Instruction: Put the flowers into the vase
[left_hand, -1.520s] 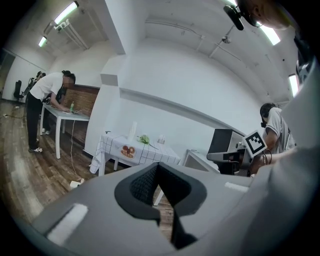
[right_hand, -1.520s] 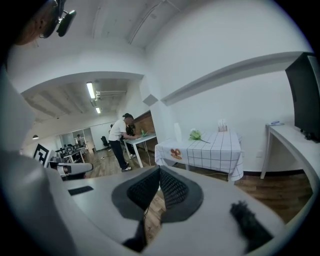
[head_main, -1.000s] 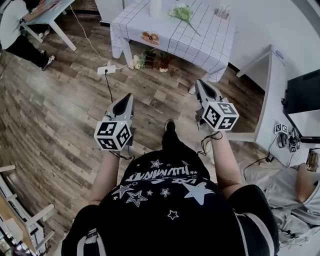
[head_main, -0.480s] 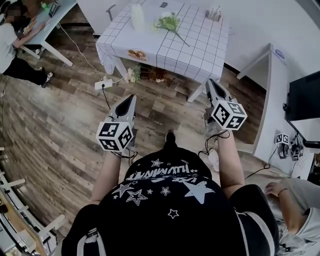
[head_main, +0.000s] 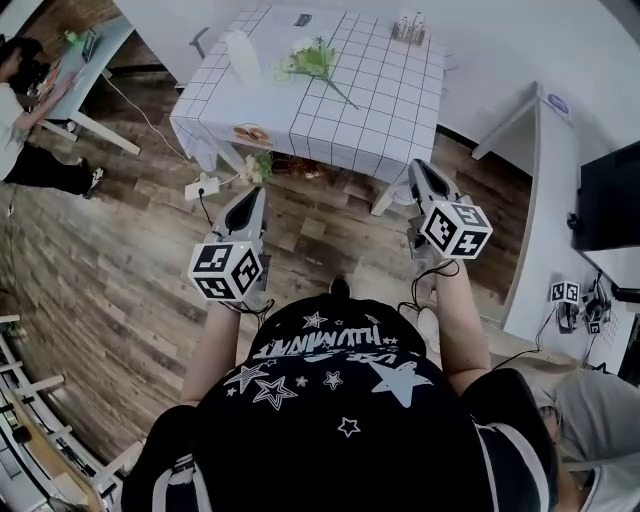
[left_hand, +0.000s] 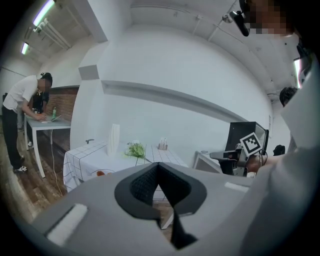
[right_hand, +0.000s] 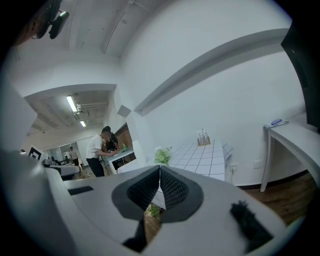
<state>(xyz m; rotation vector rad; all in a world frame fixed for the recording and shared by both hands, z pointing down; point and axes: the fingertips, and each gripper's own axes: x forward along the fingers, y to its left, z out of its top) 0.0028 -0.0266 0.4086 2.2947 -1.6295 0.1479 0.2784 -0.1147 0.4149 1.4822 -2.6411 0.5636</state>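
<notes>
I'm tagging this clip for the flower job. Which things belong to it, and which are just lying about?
For the job: flowers, white vase, checked table, left gripper and right gripper, both shut, empty.
Lying about: small condiment rack, power strip, black screen.

Flowers (head_main: 312, 62): one bunch with green leaves and pale blooms, lying flat on the grid-checked desk (head_main: 385, 115), long stem angled toward the near edge. Vase (head_main: 243, 58): tall, white, upright, near the flowers' left, apart from them.
</notes>
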